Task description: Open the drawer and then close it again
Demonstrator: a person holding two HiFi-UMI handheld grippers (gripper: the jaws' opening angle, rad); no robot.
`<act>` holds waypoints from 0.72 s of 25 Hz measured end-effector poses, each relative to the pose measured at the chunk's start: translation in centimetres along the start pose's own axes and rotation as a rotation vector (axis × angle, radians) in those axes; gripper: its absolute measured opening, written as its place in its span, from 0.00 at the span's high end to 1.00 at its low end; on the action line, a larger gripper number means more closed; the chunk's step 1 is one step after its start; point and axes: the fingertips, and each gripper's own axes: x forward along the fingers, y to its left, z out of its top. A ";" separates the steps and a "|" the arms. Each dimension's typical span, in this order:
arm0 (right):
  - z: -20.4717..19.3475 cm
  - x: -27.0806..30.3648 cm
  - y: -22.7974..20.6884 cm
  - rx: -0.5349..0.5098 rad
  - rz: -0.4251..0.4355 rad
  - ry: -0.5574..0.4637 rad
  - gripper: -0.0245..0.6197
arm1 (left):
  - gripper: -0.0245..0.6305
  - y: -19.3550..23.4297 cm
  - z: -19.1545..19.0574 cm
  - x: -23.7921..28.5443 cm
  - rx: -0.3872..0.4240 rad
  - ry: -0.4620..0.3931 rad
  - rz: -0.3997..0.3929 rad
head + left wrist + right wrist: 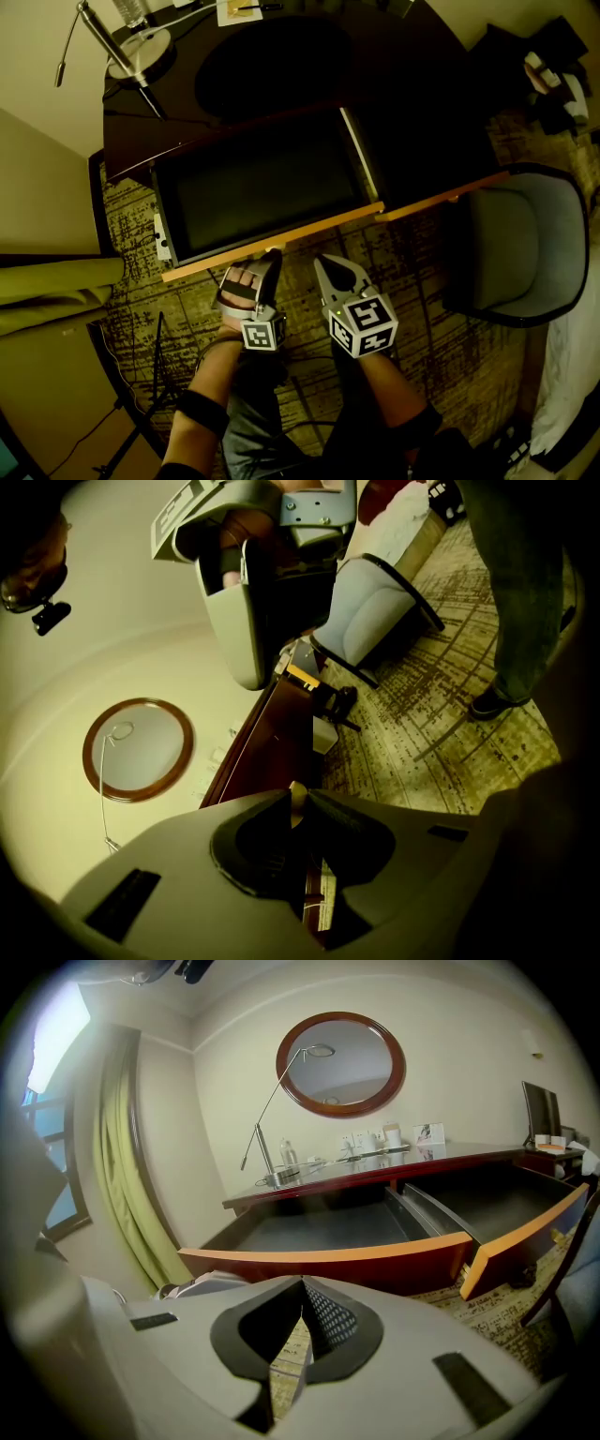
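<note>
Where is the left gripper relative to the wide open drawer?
Head view, lower centre: the left gripper is at the orange front edge of the wide open drawer, its jaws closed on that edge, with the shut right gripper hovering to its right.

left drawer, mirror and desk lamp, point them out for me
left drawer (394,1267), right gripper view, on its curved front panel
mirror (341,1063), right gripper view, middle of the glass
desk lamp (157,45), head view, on its round base
</note>
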 end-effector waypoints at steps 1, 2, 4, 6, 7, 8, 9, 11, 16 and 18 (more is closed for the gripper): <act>0.1 -0.1 0.0 0.001 0.002 0.001 0.96 | 0.87 -0.2 0.2 -0.4 -0.001 -0.002 0.000; 0.2 -0.2 0.0 0.001 0.004 0.002 0.96 | 0.87 -0.4 0.5 -0.7 -0.003 -0.001 0.000; 0.2 -0.3 0.0 0.005 0.007 0.005 0.96 | 0.87 -0.6 0.9 -1.2 -0.017 0.004 0.005; 0.1 -0.5 0.2 0.010 0.010 0.007 0.96 | 0.87 -0.8 1.2 -1.7 -0.033 0.016 -0.003; 0.2 -0.7 0.3 0.010 0.014 0.008 0.96 | 0.87 -1.0 1.3 -1.8 -0.040 0.024 -0.013; 0.3 -0.8 0.3 0.007 0.015 0.007 0.96 | 0.87 -1.1 1.4 -1.9 -0.051 0.029 -0.022; 0.3 -0.9 0.2 0.003 0.012 0.005 0.96 | 0.87 -1.0 1.5 -2.0 -0.068 0.032 -0.028; 0.6 -1.3 0.2 0.000 0.011 0.002 0.96 | 0.85 -1.1 1.4 -2.2 -0.109 0.041 -0.048; 2.9 -3.5 0.2 -0.022 0.017 -0.004 0.96 | 0.85 0.9 2.0 -5.4 -0.212 0.085 -0.095; 4.8 -4.7 0.8 -0.032 0.039 -0.009 0.96 | 0.84 3.5 3.0 -7.2 -0.264 0.098 -0.096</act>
